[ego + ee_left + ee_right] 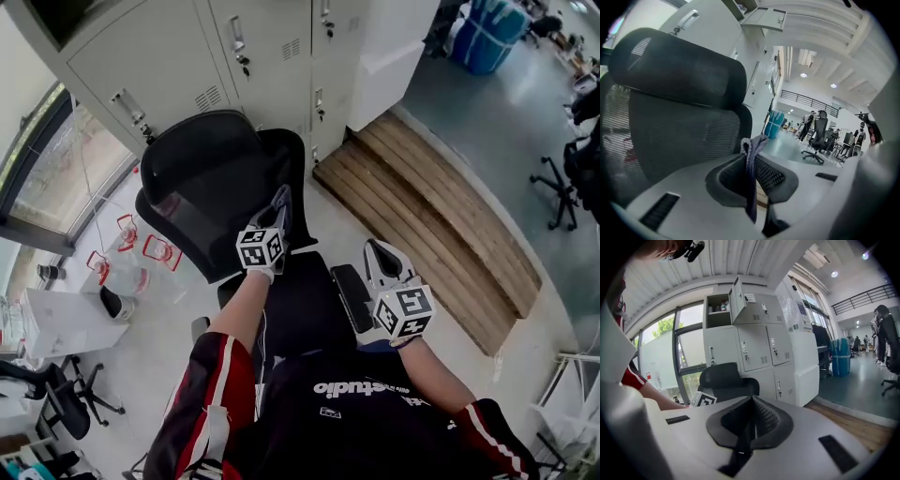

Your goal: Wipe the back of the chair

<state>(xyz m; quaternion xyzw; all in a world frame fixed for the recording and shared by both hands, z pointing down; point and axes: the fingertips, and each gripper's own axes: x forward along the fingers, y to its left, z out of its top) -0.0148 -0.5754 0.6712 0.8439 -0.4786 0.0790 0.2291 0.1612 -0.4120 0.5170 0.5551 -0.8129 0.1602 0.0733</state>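
The left hand-held gripper [280, 202] clamps a grey cloth [754, 143] by the black mesh chair back [202, 187], perhaps touching it. The right hand-held gripper [750, 423] has its jaws together.

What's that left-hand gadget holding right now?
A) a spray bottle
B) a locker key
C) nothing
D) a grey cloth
D: the left gripper is shut on a grey cloth that sticks up in front of the chair's mesh back.
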